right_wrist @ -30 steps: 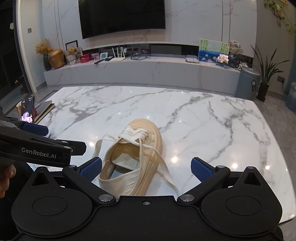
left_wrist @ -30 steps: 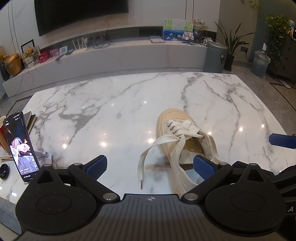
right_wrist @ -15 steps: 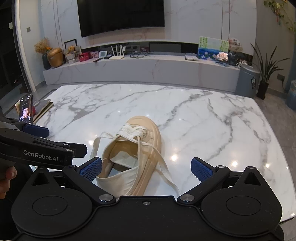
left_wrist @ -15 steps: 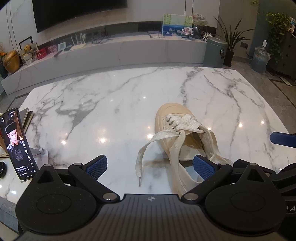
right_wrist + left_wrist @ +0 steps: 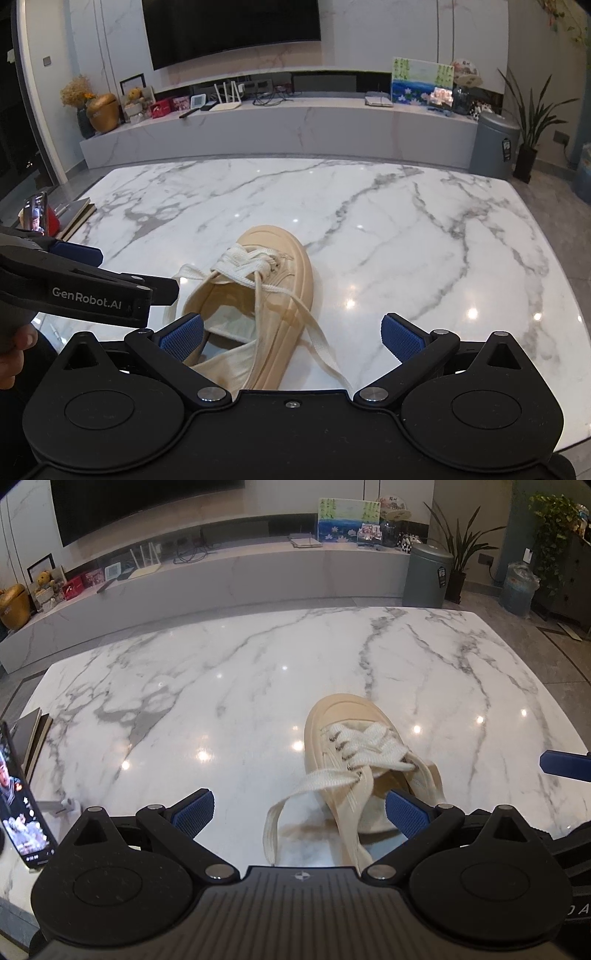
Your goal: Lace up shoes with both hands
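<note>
A cream canvas shoe (image 5: 354,716) lies on the white marble table (image 5: 221,686), toe pointing away, its wide white laces crossed over the front eyelets. One loose lace end (image 5: 291,794) trails left and down toward the near edge in the left wrist view. The other lace end (image 5: 314,332) runs over the shoe's (image 5: 291,258) right side onto the table. My left gripper (image 5: 299,810) is open, its right pad beside the shoe's collar, holding nothing. My right gripper (image 5: 291,334) is open too, straddling the heel end and the right lace. A fingertip of the right gripper (image 5: 565,764) shows at the far right.
A phone (image 5: 18,797) on a stand with a lit screen stands at the table's left edge, books (image 5: 33,734) behind it. A hand (image 5: 14,354) holds the left gripper's body (image 5: 85,291). Beyond the table are a low stone bench (image 5: 277,129) and a grey bin (image 5: 424,576).
Both grippers have moved forward and lower toward the shoe, which now looks larger and nearer. Both stay open. The shoe and laces have not shifted.
</note>
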Tool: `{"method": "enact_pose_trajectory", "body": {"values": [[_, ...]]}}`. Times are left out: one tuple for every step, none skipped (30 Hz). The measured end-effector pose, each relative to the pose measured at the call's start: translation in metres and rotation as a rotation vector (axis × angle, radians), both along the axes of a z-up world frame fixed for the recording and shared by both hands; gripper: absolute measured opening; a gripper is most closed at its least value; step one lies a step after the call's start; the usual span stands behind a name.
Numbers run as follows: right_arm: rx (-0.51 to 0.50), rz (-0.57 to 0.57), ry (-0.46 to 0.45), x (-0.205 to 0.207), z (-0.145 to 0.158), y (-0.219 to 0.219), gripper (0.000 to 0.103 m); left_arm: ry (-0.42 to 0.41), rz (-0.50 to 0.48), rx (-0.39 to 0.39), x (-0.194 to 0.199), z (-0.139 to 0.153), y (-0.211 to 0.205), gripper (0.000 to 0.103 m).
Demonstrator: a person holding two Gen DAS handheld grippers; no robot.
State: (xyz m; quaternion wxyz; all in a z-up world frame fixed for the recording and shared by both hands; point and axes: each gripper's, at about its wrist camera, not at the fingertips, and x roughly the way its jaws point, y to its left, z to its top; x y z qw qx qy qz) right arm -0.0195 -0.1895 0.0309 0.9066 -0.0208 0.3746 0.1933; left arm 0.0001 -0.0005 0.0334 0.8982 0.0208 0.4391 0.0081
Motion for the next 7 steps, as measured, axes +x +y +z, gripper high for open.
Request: {"method": "enact_pose_trajectory", "body": {"values": [[-0.002,0.000,0.001,0.003,-0.001,0.000,0.102,0.000,0.003,0.000,0.003,-0.001,0.001,0.101],[-0.002,0.000,0.003,0.005,-0.002,0.000,0.102,0.000,0.006,-0.001,0.006,-0.001,0.001,0.101],[-0.001,0.001,0.005,0.008,-0.003,0.001,0.102,0.001,0.007,0.000,0.009,-0.002,0.002,0.101],[0.001,0.003,0.007,0.011,-0.003,0.001,0.102,0.004,0.008,0.001,0.012,-0.003,0.002,0.101],[0.003,0.005,0.008,0.014,-0.004,0.001,0.102,0.006,0.008,0.003,0.015,-0.004,0.002,0.101],[0.004,0.007,0.010,0.016,-0.004,0.001,0.102,0.008,0.009,0.005,0.018,-0.005,0.002,0.101],[0.004,0.009,0.010,0.019,-0.005,0.002,0.102,0.009,0.010,0.007,0.019,-0.005,0.003,0.101]]}}
